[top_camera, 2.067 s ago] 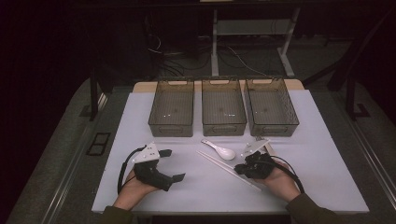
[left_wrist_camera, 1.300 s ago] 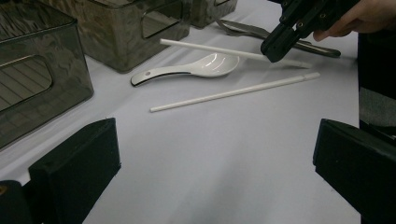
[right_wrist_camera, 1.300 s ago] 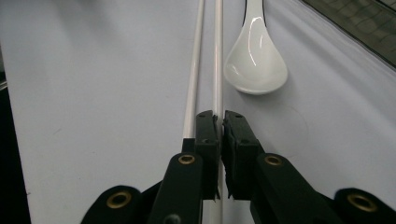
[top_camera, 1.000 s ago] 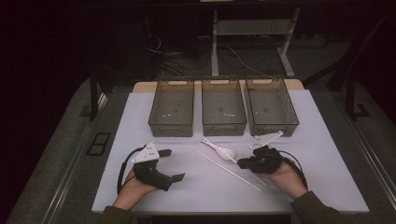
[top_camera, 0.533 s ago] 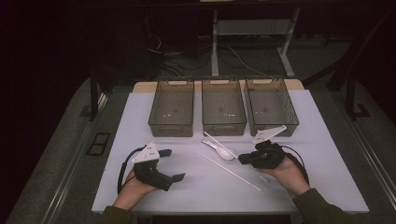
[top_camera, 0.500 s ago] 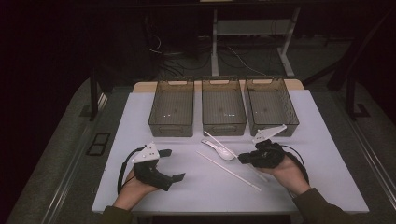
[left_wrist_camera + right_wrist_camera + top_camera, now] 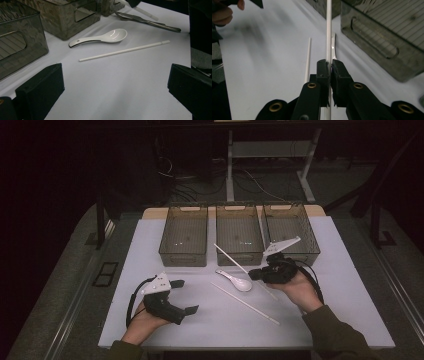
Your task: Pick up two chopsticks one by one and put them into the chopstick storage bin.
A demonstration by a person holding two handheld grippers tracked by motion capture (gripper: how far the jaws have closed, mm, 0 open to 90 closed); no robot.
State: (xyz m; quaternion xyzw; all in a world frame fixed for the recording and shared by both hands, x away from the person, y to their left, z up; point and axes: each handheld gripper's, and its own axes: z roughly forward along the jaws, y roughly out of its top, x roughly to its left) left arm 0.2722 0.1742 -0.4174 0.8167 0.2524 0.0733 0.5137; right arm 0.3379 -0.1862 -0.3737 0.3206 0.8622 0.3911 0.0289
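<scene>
Since the earlier pictures, the right gripper (image 7: 256,273) has lifted one white stick (image 7: 232,258) off the bench (image 7: 350,285) and moved it up toward the bins. That stick used to lie flat by the spoon. Now its far end sticks up in front of the middle bin (image 7: 239,233). The left gripper (image 7: 184,296) has stayed in the same spot.

Three see-through bins stand in a row at the back of the bench: a left bin (image 7: 184,240), the middle bin and a right bin (image 7: 291,227).

Two white sticks can be counted. One is pinched tight between the right gripper's jaws, as the right gripper view shows. The other stick (image 7: 245,303) lies flat on the bench, near the spoon and between the two grippers.

One white spoon (image 7: 235,279) lies on the bench just left of the right gripper. One dark fork (image 7: 147,21) lies past the spoon in the left gripper view.

The left gripper's jaws are spread wide apart and hold nothing. It rests low on the bench, well apart from the sticks.
</scene>
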